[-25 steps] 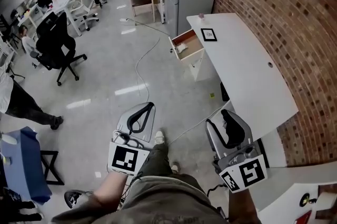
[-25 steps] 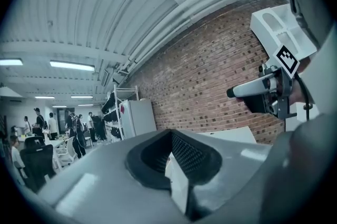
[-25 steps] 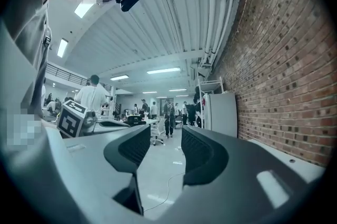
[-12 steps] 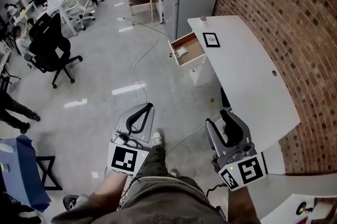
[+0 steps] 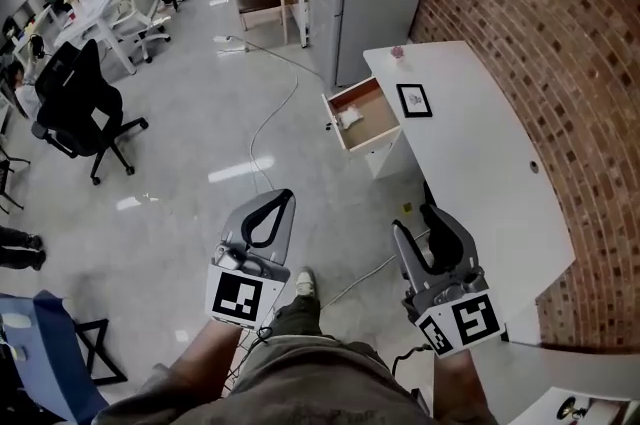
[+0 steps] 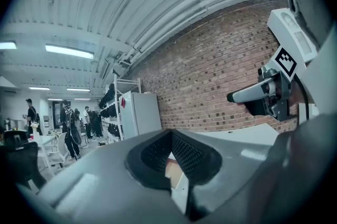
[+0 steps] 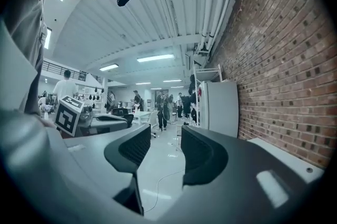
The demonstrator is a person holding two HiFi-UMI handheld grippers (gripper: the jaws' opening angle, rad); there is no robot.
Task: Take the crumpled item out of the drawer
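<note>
Crumpled item (image 5: 350, 118): in the head view it lies as a small pale wad inside the open drawer (image 5: 377, 105), which juts from the white worktop (image 5: 480, 153) by the brick wall. It is well apart from both tools. The left gripper (image 5: 283, 201) and right gripper (image 5: 422, 231) are held low near my body. A cable (image 5: 262, 128) runs across the floor between me and the drawer; I judge it a snag risk on the walk in.

Left gripper view: the left gripper (image 6: 169, 134) has its jaws tip to tip with nothing between them. If I arrive like this, the closed tips would likely shove the light wad into the drawer's corner.

Right gripper view: the right gripper (image 7: 166, 145) has its jaws moderately apart and empty, with open floor showing between them. Neither the drawer nor the wad shows here, so aim is unconfirmed. A misjudged reach could knock the drawer wall and push the drawer inward.
</note>
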